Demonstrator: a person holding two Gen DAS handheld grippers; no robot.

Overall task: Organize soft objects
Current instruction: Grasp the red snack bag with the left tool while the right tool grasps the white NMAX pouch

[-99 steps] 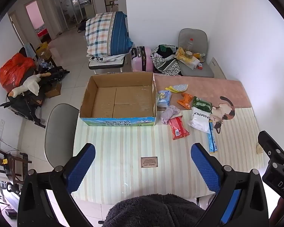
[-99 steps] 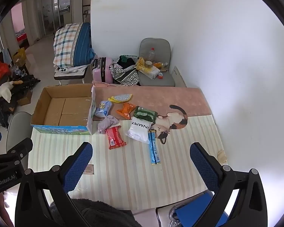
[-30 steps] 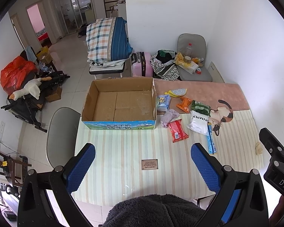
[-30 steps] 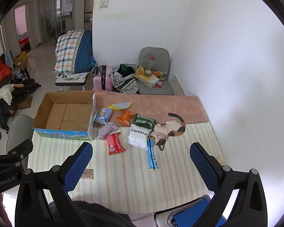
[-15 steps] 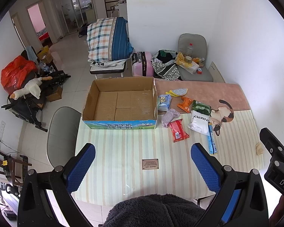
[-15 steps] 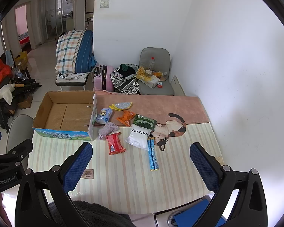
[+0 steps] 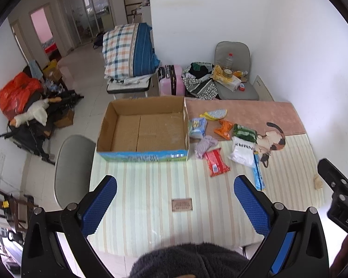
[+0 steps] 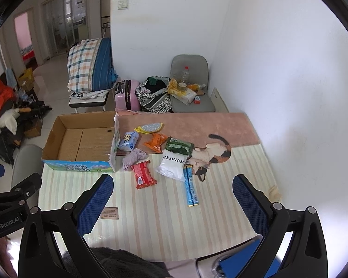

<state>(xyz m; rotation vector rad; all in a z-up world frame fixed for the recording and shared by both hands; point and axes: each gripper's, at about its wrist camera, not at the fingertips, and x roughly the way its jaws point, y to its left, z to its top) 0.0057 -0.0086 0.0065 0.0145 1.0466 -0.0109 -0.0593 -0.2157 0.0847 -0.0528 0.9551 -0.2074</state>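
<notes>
An empty open cardboard box stands on the striped table. To its right lie soft packets: a red packet, a lilac cloth, a white pouch, a blue stick pack, a green packet, an orange packet, a light blue packet and a yellow-rimmed pad. My left gripper and right gripper are open and empty, high above the table's near edge.
A small brown label lies on the table near me. A grey chair stands left of the table. Behind the table are a cluttered chair, a pink suitcase and bedding. A white wall runs along the right.
Both views have pulled back and risen slightly from the table. Nothing on the table has moved. Both grippers stay open.
</notes>
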